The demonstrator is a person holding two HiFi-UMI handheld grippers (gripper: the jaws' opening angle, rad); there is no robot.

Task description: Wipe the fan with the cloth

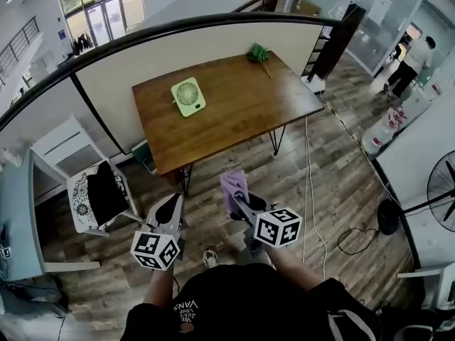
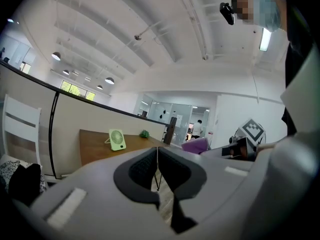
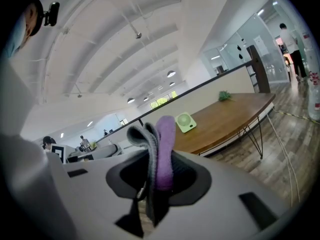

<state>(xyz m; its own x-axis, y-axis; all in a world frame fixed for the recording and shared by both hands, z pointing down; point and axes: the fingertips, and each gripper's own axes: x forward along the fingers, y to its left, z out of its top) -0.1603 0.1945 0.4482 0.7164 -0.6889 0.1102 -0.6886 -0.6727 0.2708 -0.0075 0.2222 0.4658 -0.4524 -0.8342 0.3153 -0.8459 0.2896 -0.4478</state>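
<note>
Partly buried cloth [image 3: 165, 144] clamped in right gripper [image 3: 156, 171], left gripper [image 2: 158, 156] clenched empty, fan [image 1: 188, 96] well apart.

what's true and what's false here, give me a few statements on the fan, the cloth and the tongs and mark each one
1. The green fan stands on the wooden table. True.
2. The right tongs are shut on the purple cloth. True.
3. The left tongs hold the fan. False: they are shut with nothing between them, and the fan is away on the table.
4. The cloth touches the fan. False: it is held over the floor, short of the table's near edge.
5. A small green bunch lies near the table's far corner, apart from the fan. True.
</note>
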